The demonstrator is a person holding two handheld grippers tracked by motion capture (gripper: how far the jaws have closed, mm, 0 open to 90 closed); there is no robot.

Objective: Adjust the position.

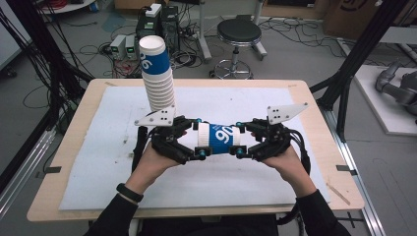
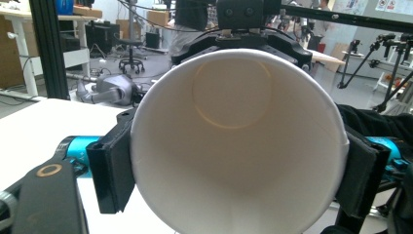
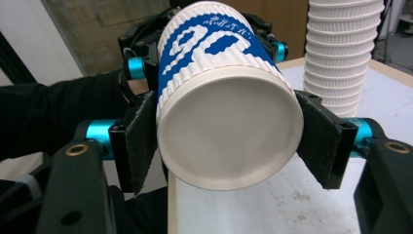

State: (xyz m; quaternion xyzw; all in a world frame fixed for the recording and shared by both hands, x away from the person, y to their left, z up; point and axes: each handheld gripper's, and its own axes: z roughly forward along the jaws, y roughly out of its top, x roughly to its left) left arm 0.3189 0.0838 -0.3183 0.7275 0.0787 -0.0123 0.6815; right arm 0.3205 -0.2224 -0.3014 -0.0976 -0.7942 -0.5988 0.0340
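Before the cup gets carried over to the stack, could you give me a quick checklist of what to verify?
1. Left gripper pads on the cup at its rim end: ok.
2. Right gripper pads on the base end: ok.
3. Cup held sideways above the white mat: ok.
4. Cup interior empty, seen in the left gripper view: ok.
5. Cup stack upright at the far left of the mat: ok.
6. Whether the held item is one cup or several nested: cannot tell.

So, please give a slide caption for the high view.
Left tool and right tool hold one paper cup sideways between them, before a tall cup stack.
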